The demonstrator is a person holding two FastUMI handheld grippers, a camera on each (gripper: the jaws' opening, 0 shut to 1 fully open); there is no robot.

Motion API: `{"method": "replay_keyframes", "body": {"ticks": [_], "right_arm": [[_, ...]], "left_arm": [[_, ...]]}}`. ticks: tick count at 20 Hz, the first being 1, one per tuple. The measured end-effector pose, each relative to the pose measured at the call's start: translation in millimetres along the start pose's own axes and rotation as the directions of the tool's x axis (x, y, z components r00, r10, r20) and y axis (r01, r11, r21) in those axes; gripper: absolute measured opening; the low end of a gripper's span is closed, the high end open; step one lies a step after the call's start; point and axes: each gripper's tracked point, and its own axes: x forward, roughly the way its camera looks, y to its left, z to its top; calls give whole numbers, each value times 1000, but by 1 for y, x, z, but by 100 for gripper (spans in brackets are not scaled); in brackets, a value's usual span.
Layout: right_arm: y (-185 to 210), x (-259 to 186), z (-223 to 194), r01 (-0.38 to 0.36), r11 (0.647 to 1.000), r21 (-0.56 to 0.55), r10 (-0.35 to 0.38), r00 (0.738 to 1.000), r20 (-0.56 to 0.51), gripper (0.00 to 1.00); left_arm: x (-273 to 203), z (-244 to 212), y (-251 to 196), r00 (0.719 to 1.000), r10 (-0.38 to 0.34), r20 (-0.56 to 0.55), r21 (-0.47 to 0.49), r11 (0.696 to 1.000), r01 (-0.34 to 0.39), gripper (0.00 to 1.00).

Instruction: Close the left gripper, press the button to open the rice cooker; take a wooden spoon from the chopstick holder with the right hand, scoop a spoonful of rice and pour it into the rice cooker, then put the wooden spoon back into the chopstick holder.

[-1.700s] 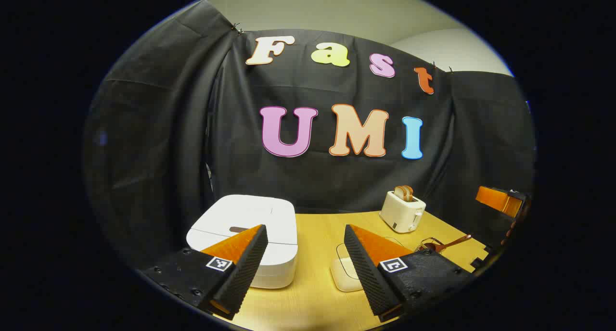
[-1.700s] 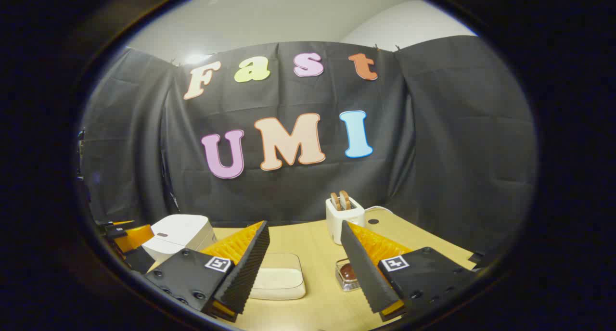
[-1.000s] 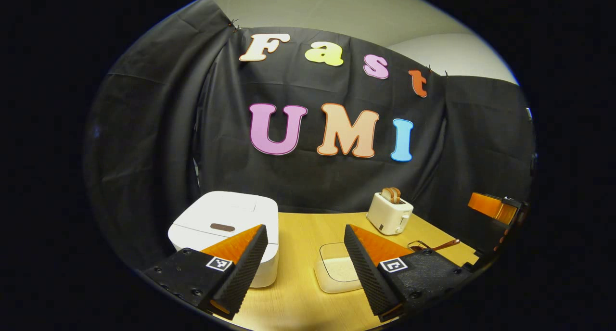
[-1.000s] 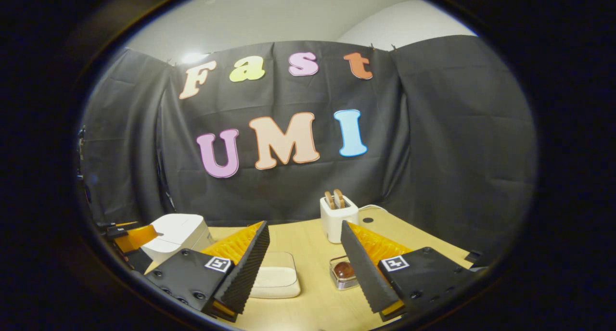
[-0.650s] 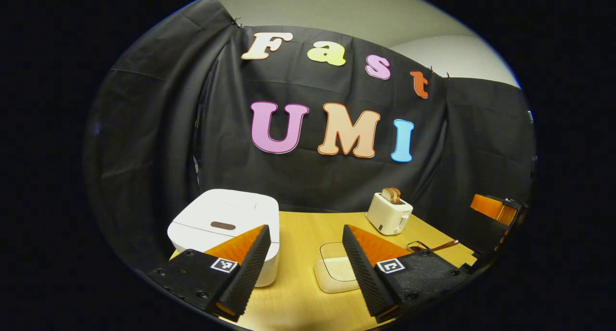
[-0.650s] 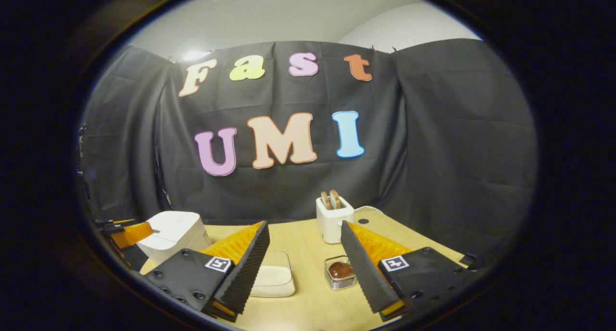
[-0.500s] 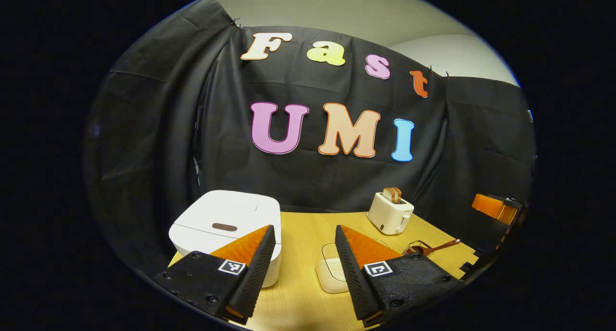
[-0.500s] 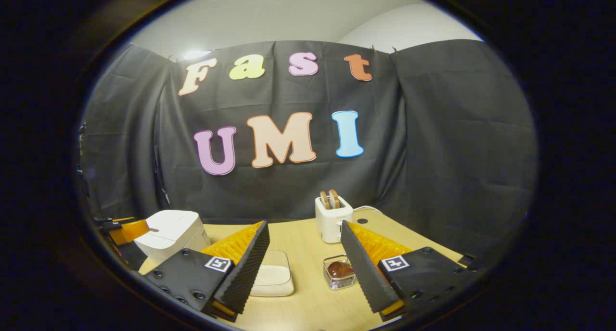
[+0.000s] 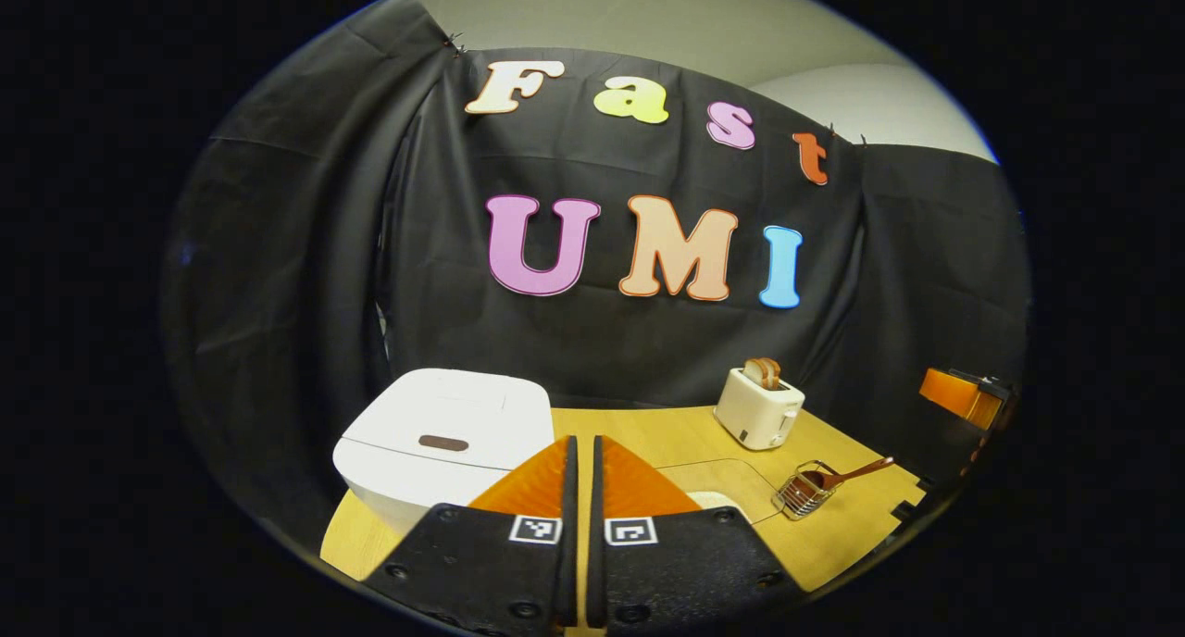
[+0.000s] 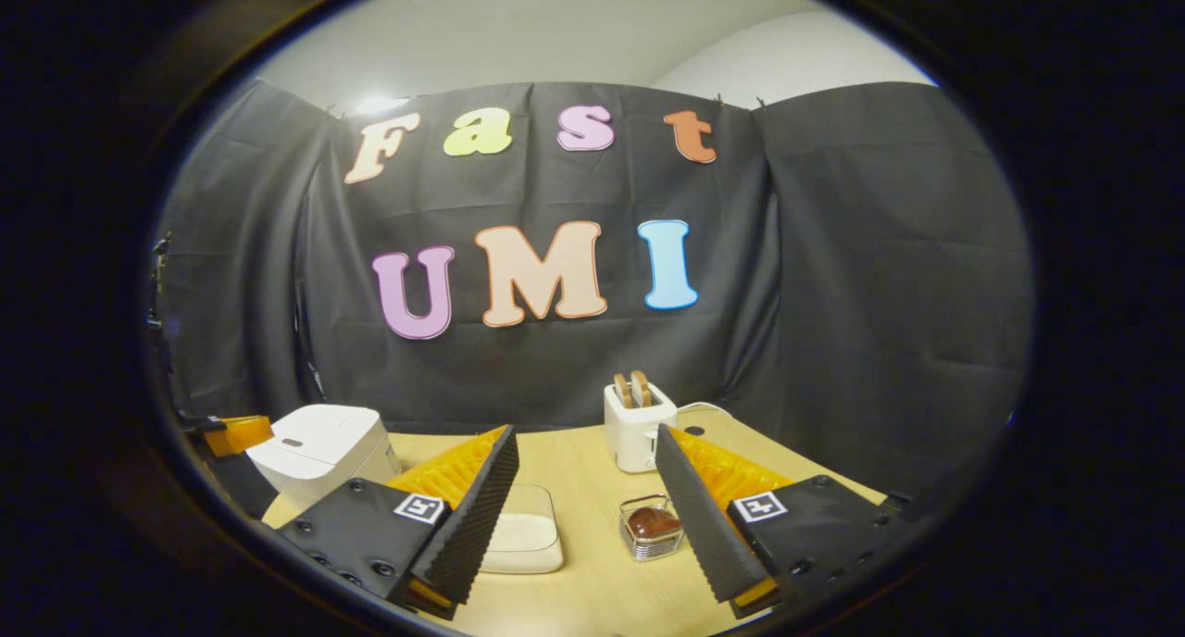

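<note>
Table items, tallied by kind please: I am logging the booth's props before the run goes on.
Rice cooker: 1
Toaster: 1
Rice container: 1
Chopstick holder: 1
Wooden spoon: 1
Total: 5

White toaster [image 9: 758, 408] holding toast, on table [image 9: 667, 433]
</note>
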Motion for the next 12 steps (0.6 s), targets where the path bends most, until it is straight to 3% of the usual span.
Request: {"method": "replay_keyframes", "body": {"ticks": [6,12], "right_arm": [[1,-2,-6,11,1000,-10,-11,1000,-16,95],[3,-6,-11,29,1000,5,-29,999,-31,94]], "left_arm": [[12,6,22,1000,26,5,43,999,-26,0],[34,-2,74,996,86,-2,67,994,-86,0]]}}
